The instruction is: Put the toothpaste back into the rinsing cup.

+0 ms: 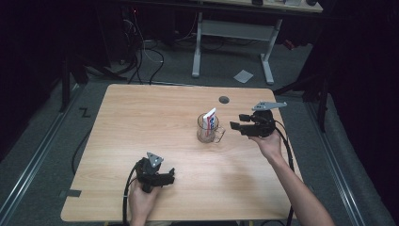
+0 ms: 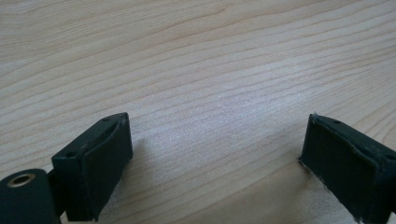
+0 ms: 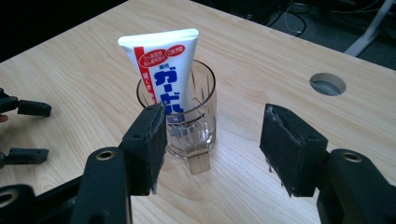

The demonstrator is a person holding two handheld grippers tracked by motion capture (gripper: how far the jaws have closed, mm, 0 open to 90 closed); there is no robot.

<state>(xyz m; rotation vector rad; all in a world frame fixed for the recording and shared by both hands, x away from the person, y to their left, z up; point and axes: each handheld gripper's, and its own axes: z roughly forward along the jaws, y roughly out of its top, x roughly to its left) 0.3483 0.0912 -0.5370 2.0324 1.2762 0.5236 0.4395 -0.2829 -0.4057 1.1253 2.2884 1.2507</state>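
Observation:
A clear glass mug [image 1: 207, 130] [image 3: 191, 125] stands near the middle of the wooden table [image 1: 155, 122], its handle facing the right gripper. A white toothpaste tube [image 1: 210, 118] [image 3: 164, 70] with red and blue print stands upright inside it. My right gripper [image 1: 238, 123] [image 3: 212, 142] hovers just right of the mug, open, nothing between its jaws. My left gripper [image 1: 168, 175] [image 2: 215, 158] rests low over bare wood near the table's front edge, open and empty.
A round cable hole [image 1: 224, 99] [image 3: 328, 84] sits in the table behind the mug. Beyond the far edge stands a white desk frame [image 1: 233, 42] among cables on the grey floor. The left gripper's jaws appear at the left of the right gripper view.

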